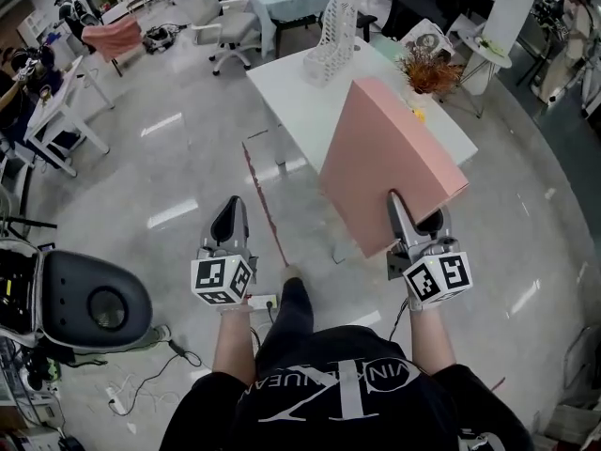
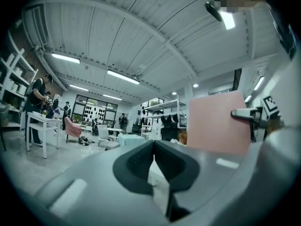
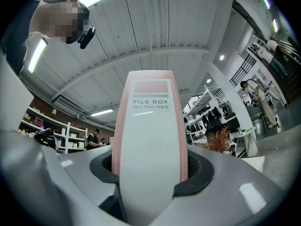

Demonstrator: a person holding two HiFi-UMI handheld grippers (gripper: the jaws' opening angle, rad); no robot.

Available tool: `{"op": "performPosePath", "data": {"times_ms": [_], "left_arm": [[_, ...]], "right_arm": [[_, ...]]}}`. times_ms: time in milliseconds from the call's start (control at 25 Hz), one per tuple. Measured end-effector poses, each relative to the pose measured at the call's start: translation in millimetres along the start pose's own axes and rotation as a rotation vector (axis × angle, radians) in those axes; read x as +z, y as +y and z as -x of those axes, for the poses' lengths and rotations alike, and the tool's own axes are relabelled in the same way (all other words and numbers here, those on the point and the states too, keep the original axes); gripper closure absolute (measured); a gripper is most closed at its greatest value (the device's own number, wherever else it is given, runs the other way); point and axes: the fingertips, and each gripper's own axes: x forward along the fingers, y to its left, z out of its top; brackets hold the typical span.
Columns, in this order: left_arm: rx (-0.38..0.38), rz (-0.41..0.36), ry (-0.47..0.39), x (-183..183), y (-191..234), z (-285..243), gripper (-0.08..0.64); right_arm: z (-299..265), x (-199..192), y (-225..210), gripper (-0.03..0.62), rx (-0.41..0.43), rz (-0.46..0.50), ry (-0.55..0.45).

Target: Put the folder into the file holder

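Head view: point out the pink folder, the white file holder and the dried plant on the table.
pink folder (image 1: pixel 390 153): head view, middle of its broad pink face.
file holder (image 1: pixel 331 28): head view, its slatted white side.
dried plant (image 1: pixel 430 71): head view, its brown sprigs.

The folder (image 1: pixel 390 158) looks matt, the floor (image 1: pixel 169 158) glossy, the table (image 1: pixel 293 97) smooth.

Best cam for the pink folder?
Head view: nearly the whole folder shows, tilted, held low by the right tool. Left gripper view shows one flat face; right gripper view only its labelled spine between the jaws.
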Motion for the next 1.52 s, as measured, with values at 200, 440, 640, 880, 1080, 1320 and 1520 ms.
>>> {"op": "performPosePath", "data": {"times_ms": [200,440,640,880,1080,1320,1520], "left_arm": [[-0.057,0.001,0.017,4.1,41.8,-80.0,0.560],[-0.123,-0.006,0.038,7.7,84.3,-159.5,0.560],[-0.173,-0.011,0.059,3.0,109.2,-216.2,0.560],[-0.251,-0.077,0.072,-0.8,133.5,-263.3,0.560],[-0.282,-0.058,0.080,-11.4,152.9,-280.2,0.560],[-0.272,-0.028,0.074,-10.4,168.2,-291.2,0.560],[-0.265,-0.033,0.076,-16.7,180.9,-309.3,0.560]], "right_arm": [[-83.6,-10.4,-7.8,0.301,-0.035,0.004,0.005],[-160.2,-23.4,-18.3,0.301,-0.111,0.010,0.007],[-210.3,-33.5,-33.3,0.301,-0.171,0.021,0.000],[-273.9,-26.0,-39.5,0.301,-0.212,0.073,-0.020],[-312.4,-15.0,-38.7,0.301,-0.249,0.128,-0.038],[-332.2,-12.8,-39.4,0.301,-0.270,0.123,-0.059],[-357.5,-15.7,-42.6,0.301,-0.281,0.134,-0.070]]}}
